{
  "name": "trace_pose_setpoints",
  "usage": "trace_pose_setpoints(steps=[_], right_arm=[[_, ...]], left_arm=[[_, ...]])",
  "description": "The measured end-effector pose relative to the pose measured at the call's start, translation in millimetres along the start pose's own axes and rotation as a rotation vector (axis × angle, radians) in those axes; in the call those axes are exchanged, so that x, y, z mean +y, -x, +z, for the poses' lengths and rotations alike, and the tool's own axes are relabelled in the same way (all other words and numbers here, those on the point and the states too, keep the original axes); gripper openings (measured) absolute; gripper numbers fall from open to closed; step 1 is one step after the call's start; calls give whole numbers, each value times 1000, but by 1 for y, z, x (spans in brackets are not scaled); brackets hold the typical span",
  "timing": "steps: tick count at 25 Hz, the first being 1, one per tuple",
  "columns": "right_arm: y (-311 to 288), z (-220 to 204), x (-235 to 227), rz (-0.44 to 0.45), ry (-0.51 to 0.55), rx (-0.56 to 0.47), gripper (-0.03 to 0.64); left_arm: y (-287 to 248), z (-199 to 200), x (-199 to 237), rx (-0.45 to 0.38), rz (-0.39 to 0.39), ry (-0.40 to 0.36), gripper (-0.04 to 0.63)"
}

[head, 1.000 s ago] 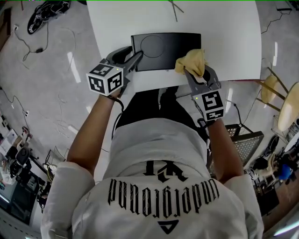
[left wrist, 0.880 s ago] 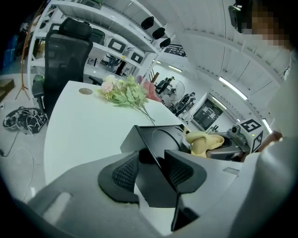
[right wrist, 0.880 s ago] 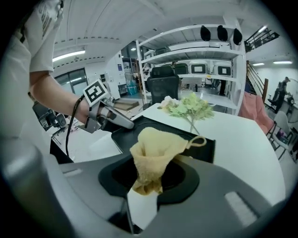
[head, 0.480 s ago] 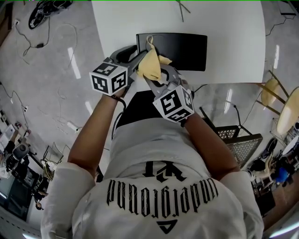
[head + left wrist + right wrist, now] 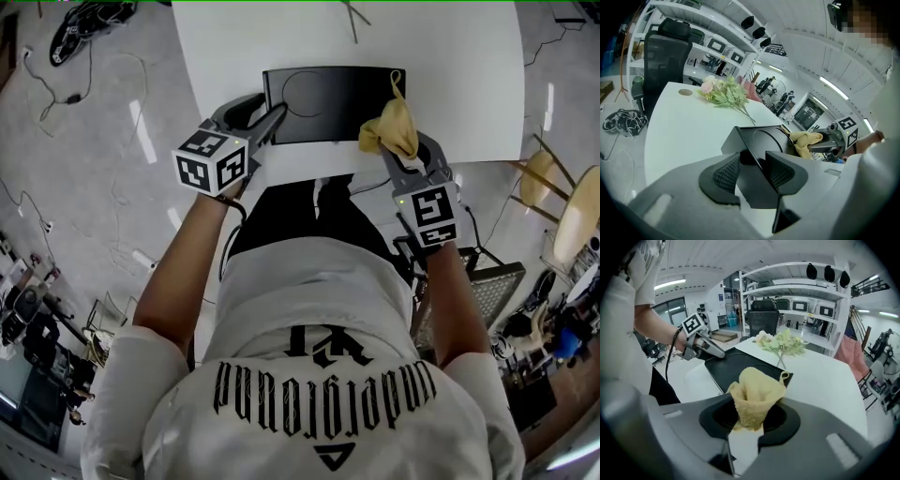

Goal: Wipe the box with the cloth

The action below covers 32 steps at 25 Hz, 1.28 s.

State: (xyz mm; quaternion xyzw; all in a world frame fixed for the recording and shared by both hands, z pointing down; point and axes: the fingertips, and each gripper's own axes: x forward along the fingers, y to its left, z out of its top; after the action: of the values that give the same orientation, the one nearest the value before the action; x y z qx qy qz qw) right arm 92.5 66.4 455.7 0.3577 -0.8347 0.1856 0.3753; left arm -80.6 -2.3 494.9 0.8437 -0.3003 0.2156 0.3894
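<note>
Swept rightward since half a second ago, the cloth (image 5: pixel 392 127) now sits at the 3 o'clock end of the black box (image 5: pixel 319 98), pinched between the right gripper's (image 5: pixel 394 145) jaws. Left gripper (image 5: pixel 274 117) jaws clamp the box's 8 o'clock corner on the white table (image 5: pixel 459 84)
</note>
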Motion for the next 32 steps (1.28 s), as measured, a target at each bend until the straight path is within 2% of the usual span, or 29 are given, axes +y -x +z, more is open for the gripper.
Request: trace_pose_setpoints(steps=[5, 12, 16, 20, 26, 28, 32], right_arm=[[-7, 8, -10, -20, 37, 4, 106], [-35, 44, -61, -71, 110, -11, 107], [-46, 60, -83, -97, 81, -24, 107], [-61, 70, -56, -44, 74, -44, 106], [-112, 116, 42, 119, 197, -58, 106], [-125, 127, 66, 134, 236, -53, 107], [-123, 123, 65, 145, 220, -51, 106]], left_arm=[[-2, 2, -1, 9, -9, 1, 186], [-3, 3, -5, 11, -16, -10, 187], [-5, 1, -7, 18, -23, -12, 189], [-5, -1, -7, 17, -26, -6, 189], [-2, 0, -5, 15, -26, -11, 190], [0, 0, -4, 11, -24, -14, 190], [1, -1, -2, 3, -13, -19, 190]])
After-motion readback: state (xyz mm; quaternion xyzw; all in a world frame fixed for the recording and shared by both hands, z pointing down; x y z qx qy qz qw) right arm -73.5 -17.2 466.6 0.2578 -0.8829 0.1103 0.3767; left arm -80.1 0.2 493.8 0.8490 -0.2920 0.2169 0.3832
